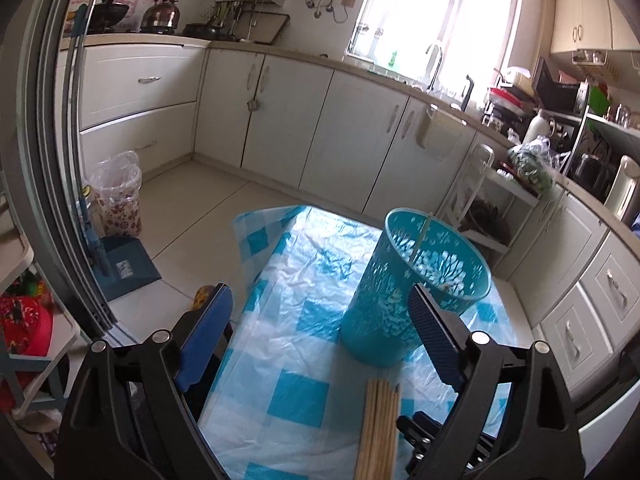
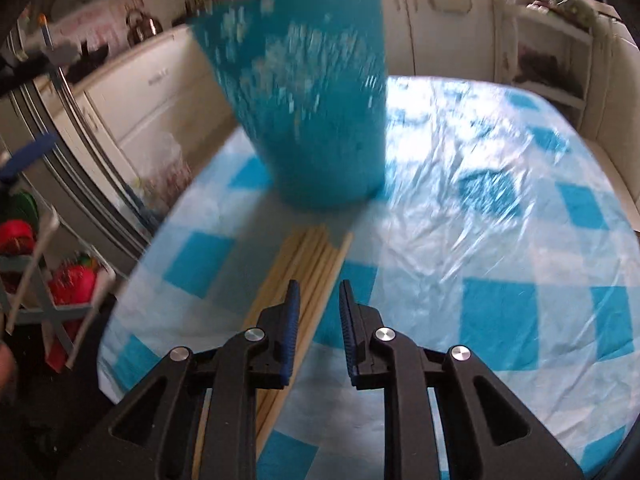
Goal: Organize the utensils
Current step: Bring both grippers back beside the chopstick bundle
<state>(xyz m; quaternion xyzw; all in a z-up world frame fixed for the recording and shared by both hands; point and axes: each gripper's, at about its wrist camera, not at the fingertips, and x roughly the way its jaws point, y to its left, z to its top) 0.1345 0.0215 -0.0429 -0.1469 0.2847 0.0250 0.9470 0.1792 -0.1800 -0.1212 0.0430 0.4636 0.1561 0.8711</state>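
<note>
Left wrist view. We list: one teal perforated basket, upright on the worktop, toward its far right part; one pale stick leans inside it against the rim, which we take as the first utensil already sorted. One bundle of wooden chopsticks lies flat near the worktop's near edge, tips pointing at the basket's foot, just short of it; we judge they were laid parallel so that they can be picked off singly. The left gripper hovers over the worktop with jaws spread wide and nothing between them. Its right jaw overlaps the basket in this view, though we cannot tell whether it touches. Blue-and-white checked plastic sheeting covers the worktop.

Right wrist view (blurred by motion). We list: the same basket, upright toward the far left part of the worktop; the chopsticks running from its foot back toward the near edge. The right gripper sits low over the bundle's right side, jaws parted by a narrow gap, holding nothing. The left jaw lies over the sticks and one stick edge shows in the gap; we judge this a line-up for pinching a single chopstick to carry to the basket.
</note>
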